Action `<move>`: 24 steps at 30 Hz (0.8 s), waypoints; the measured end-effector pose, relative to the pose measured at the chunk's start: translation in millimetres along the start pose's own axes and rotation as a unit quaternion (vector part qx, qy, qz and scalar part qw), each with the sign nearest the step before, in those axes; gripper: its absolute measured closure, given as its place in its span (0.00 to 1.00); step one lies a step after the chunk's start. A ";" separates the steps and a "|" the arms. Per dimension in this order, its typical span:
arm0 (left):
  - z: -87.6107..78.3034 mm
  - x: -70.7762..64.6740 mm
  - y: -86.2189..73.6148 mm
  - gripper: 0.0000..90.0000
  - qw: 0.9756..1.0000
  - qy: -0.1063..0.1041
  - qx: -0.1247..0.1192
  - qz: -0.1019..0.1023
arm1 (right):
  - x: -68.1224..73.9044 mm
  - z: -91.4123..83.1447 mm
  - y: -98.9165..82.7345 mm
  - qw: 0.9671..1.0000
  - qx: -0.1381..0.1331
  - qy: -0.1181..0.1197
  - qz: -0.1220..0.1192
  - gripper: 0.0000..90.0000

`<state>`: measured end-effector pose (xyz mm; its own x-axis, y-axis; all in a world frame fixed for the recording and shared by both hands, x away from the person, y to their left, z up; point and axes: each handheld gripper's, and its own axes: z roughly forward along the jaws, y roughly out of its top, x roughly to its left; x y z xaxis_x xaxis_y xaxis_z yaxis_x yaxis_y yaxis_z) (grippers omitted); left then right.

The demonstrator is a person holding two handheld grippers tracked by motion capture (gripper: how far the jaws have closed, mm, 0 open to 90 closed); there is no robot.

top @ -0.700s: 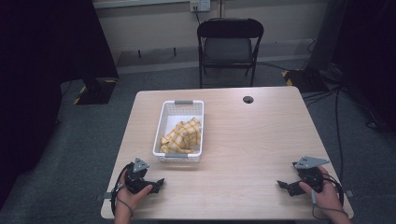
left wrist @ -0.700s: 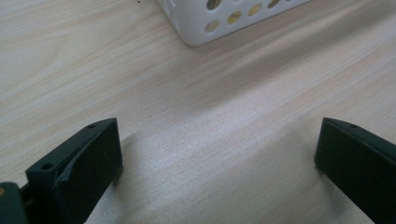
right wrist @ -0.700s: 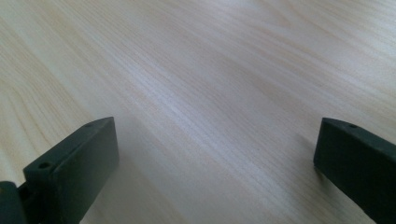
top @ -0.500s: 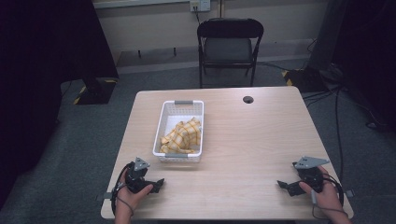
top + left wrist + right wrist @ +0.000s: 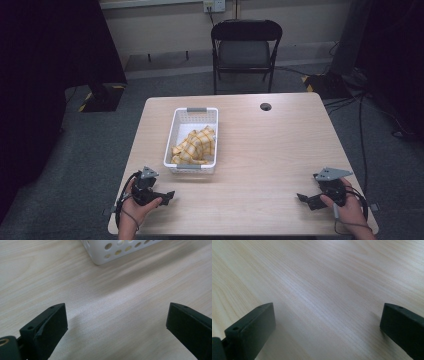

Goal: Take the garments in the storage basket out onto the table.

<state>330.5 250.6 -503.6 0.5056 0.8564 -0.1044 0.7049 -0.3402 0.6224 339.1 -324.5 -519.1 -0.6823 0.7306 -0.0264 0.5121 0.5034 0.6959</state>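
Both claws, left point(image 5: 167, 196) and right point(image 5: 301, 198), rest wide open and empty on the worktop point(image 5: 270, 150), near the basket point(image 5: 192, 167) holding a cloth point(image 5: 195, 147).

A white perforated basket point(image 5: 191, 116) holds a yellow cloth point(image 5: 195, 146) checked with thin dark lines, on a pale wood-grain table point(image 5: 280, 150), black tongs left point(image 5: 167, 196) and right point(image 5: 303, 198), black chair point(image 5: 245, 47) far behind.
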 end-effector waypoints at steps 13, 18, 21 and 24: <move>-17.0 -2.5 28.3 0.04 1.000 -0.017 -0.013 0.006 | 0.0 0.0 0.0 1.000 0.000 0.000 0.000 0.00; -19.5 -3.7 37.0 0.04 1.000 -0.020 -0.014 0.009 | 0.0 0.0 0.0 1.000 0.000 0.000 0.000 0.00; -21.0 -4.8 42.4 0.04 1.000 -0.022 -0.016 0.010 | 0.0 0.0 0.0 1.000 0.000 0.000 0.000 0.00; -23.1 -5.7 48.8 0.04 0.999 -0.027 -0.021 0.012 | 0.0 0.0 0.0 1.000 0.000 0.000 0.000 0.00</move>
<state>350.5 238.1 -454.7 0.5489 0.8257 -0.1301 0.6718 -0.3431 0.6565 339.1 -324.5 -519.1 -0.6822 0.7307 -0.0264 0.5122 0.5034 0.6959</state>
